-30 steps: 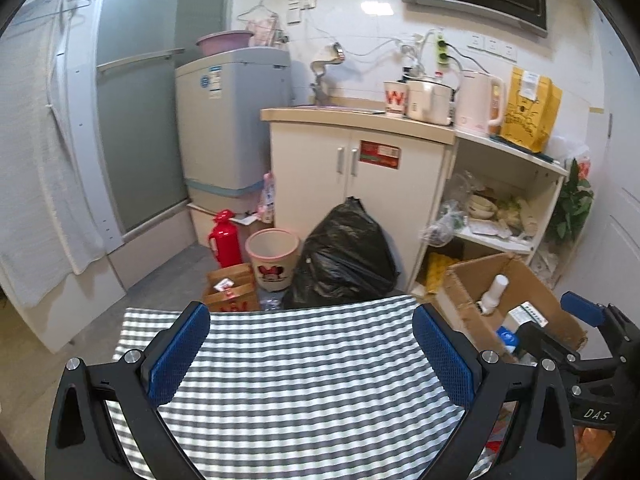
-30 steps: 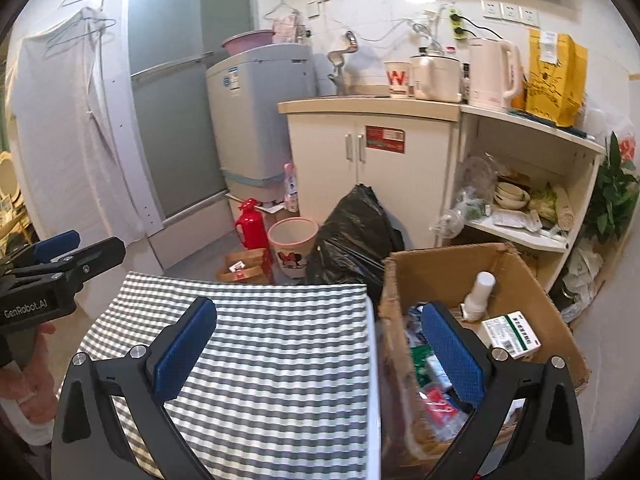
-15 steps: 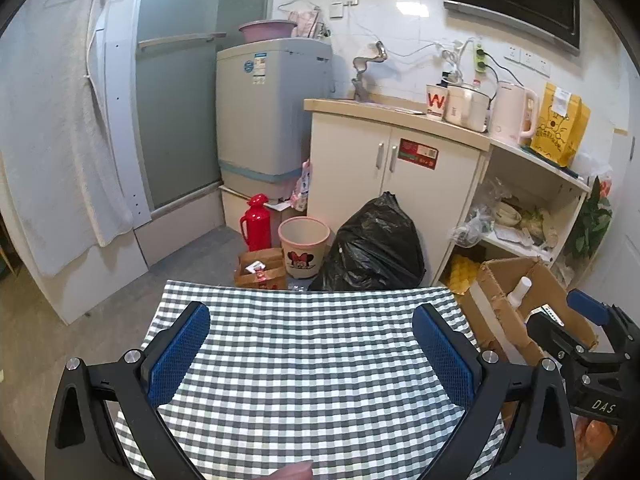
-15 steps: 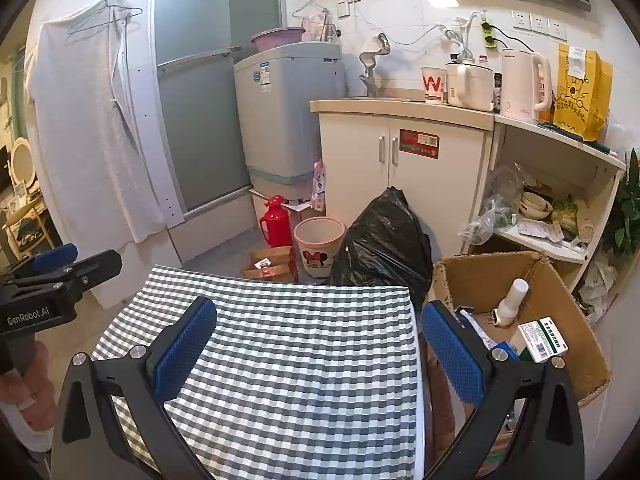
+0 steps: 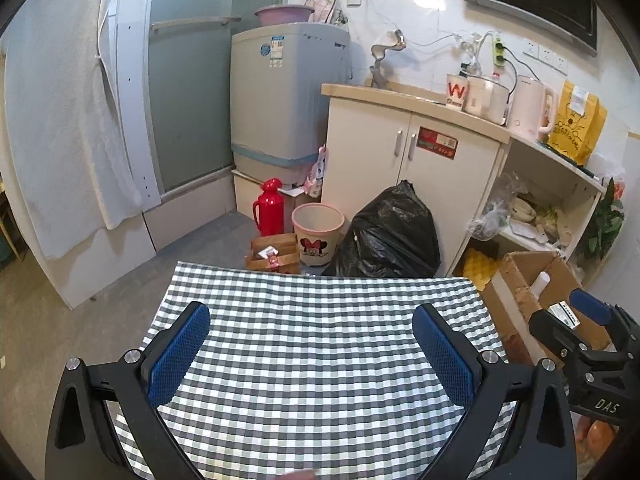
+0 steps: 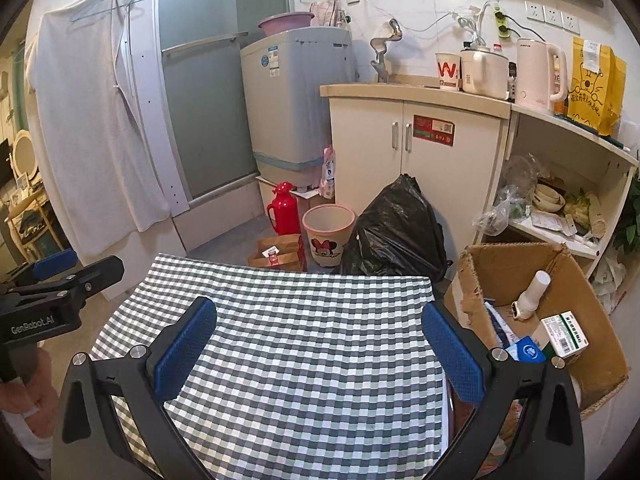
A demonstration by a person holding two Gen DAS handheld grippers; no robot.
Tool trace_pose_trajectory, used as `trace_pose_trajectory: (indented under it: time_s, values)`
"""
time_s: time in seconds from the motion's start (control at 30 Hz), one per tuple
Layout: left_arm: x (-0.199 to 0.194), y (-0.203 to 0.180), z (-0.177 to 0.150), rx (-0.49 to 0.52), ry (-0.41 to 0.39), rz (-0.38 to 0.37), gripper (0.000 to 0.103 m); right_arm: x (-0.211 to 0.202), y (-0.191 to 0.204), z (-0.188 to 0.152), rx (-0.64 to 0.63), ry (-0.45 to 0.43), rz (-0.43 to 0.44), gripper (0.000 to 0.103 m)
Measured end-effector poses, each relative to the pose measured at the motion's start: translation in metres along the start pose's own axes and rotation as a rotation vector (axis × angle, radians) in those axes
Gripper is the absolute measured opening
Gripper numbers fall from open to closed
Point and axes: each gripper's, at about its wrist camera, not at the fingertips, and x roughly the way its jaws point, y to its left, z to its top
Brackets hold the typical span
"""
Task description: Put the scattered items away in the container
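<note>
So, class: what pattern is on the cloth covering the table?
A grey-and-white check on the tablecloth; it shows best in the left wrist view.

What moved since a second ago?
Both grippers, left and right, pulled back and up from the checkered table, so more cloth and floor show. Both stayed open and empty. The box and its contents stayed put.

The table [image 6: 304,344] fills the lower centre of both views, covered edge to edge by a grey-and-white checked cloth [image 5: 320,344]. Nothing else shows lying on the cloth.
</note>
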Motion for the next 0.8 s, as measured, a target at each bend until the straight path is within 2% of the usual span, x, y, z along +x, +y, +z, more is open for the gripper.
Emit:
trace_pose_trajectory:
  time_s: [0.3, 0.8]
  values:
    - [0.017, 0.009, -0.004, -0.001, 0.019, 0.014, 0.103, 0.018, 0.006, -0.004, -0.011, 0.033, 0.005, 0.103]
    - [0.022, 0.010, -0.007, 0.014, 0.031, 0.014, 0.103, 0.029, 0.007, -0.010, -0.001, 0.056, 0.017, 0.103]
